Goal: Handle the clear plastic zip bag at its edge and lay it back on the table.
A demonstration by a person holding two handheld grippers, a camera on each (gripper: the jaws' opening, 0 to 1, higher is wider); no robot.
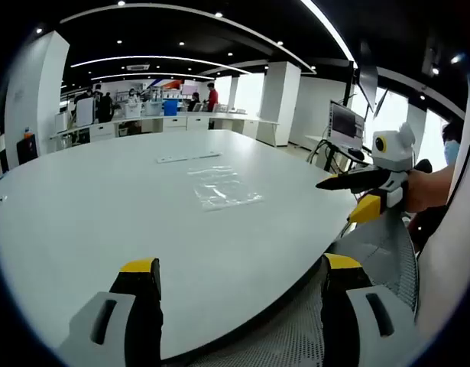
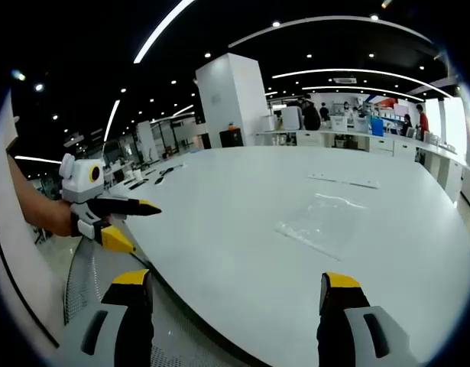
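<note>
Both your grippers have their yellow-tipped fingers spread wide, with nothing between them. In the left gripper view your left gripper (image 1: 240, 269) hangs at the near edge of the white table (image 1: 105, 206), its jaws rising from the bottom with bare tabletop and the dark table rim between them. In the right gripper view your right gripper (image 2: 237, 284) sits the same way, jaws apart over the near rim of the table (image 2: 219, 214).

The clear plastic zip bag (image 1: 223, 187) lies flat on the table, well ahead of your left fingers and slightly to the right of the gap between them. It touches neither jaw. Seen from the right gripper view, the bag (image 2: 319, 223) lies ahead of the right-hand finger, again well apart from both tips. Beyond the bag a thin white strip (image 1: 187, 157) rests on the table, farther from you; it also appears past the bag (image 2: 343, 180) in the right gripper view.

Each gripper shows in the other's view: your right gripper (image 1: 357, 195) comes in from the right, just off the table edge, held by your hand (image 1: 426, 191), its fingers parted. Your left gripper (image 2: 128, 222) comes in from the left, beside the table edge, fingers likewise parted.

People stand at desks in the far background.
</note>
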